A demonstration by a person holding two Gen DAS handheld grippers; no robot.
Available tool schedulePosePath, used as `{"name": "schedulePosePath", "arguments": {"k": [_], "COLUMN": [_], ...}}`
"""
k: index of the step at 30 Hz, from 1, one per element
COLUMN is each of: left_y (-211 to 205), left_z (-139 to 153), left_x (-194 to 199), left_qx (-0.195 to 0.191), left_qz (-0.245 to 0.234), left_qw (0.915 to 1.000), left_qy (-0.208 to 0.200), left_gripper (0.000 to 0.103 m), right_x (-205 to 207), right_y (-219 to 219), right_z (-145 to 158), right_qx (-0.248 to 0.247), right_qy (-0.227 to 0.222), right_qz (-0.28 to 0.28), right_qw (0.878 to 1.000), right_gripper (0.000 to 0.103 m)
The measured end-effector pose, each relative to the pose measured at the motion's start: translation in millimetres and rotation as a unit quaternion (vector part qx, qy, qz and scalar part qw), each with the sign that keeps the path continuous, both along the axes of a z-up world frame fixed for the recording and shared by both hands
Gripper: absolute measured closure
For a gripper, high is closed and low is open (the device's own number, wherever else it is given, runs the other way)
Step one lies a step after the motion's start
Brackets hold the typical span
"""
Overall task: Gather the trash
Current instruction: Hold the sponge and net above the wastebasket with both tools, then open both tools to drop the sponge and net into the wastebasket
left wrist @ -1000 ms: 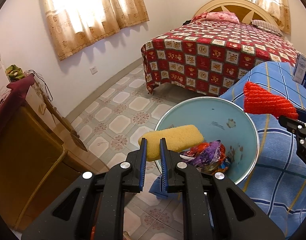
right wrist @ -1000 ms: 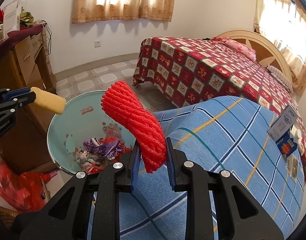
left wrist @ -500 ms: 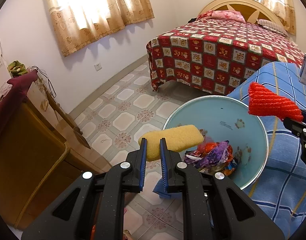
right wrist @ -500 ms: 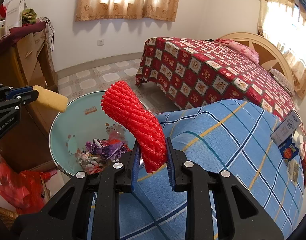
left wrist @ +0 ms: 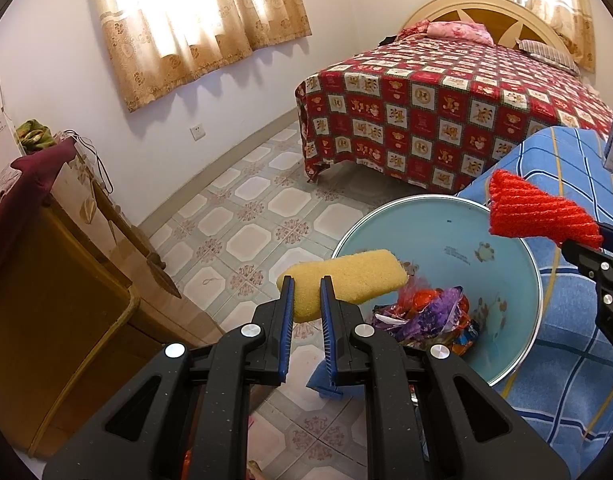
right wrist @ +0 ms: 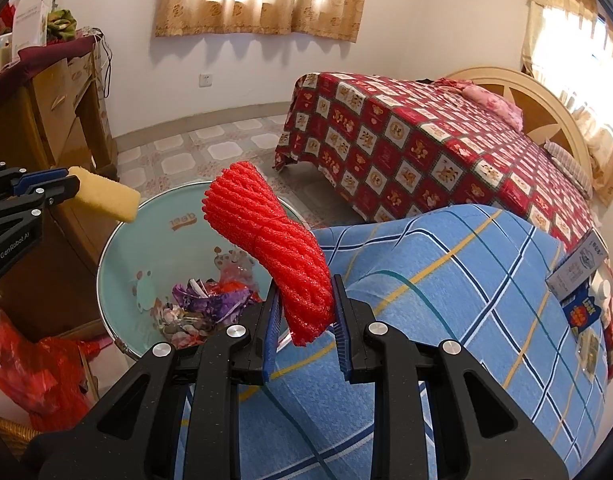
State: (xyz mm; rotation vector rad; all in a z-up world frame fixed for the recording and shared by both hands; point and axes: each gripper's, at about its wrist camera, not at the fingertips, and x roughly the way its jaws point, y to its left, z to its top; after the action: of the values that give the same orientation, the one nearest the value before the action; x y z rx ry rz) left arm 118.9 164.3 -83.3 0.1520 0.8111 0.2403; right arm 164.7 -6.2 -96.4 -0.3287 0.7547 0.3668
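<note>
Trash run in a bedroom: closing on the pale blue bin from 2 sides.

Grips a yellow sponge in the left gripper, jaws clamped on its near end, far end jutting across the bin's rim. Pinches a twisted red foam net in the right gripper, jaws clamped on its lower end, the rest rearing up over the bin's edge, just beside the blue checked surface. Already holds crumpled wrappers at the bottom of the bin.

Stands nearer the bin than 1 second ago on both sides: fills more of each wrist view now, with the sponge drawn in from beside the rim to over it, and the net carried off the checked cloth toward the opening. No loosening of either grip in that time.

Points, by this reading, to a double drop about to come, with 2 pieces of trash nearly delivered. Calls for a little more reach first, probably: the sponge hangs only partly over the opening, so letting go here could bounce it off the rim onto the tiled floor. Leaves 2 small boxes on the far side of the surface, untouched.
</note>
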Motion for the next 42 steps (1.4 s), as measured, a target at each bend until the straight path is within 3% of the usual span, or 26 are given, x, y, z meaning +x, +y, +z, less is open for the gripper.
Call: {"name": "schedulePosePath", "arguments": {"k": [34,37,39,42], "left_y": [-8,-9,-10,-8], "left_z": [9,11,11,12], "left_x": [-1,-3,-3,-5], "left_qx": [-0.019,-0.028,-0.032,-0.041], "left_qz": [-0.012,-0.016,-0.016,-0.015], "left_qw": [0.9997,0.9994,0.9992,0.9989], "left_qy": [-0.009,-0.014,-0.015,-0.018], "left_gripper": [0.089,0.085,0.083,0.062], "right_x": [7,6,5,3], "right_y": [12,10,8,2], "right_z": [6,8,9,11], "right_qx": [-0.008,-0.003,0.004,0.009], "right_qy": [-0.009,-0.014,-0.016,-0.017], "right_qz": [0.011,0.012,0.012,0.009], "right_qw": [1.000,1.000,1.000,1.000], "right_gripper": [0.078,0.069,0.053,0.048]}}
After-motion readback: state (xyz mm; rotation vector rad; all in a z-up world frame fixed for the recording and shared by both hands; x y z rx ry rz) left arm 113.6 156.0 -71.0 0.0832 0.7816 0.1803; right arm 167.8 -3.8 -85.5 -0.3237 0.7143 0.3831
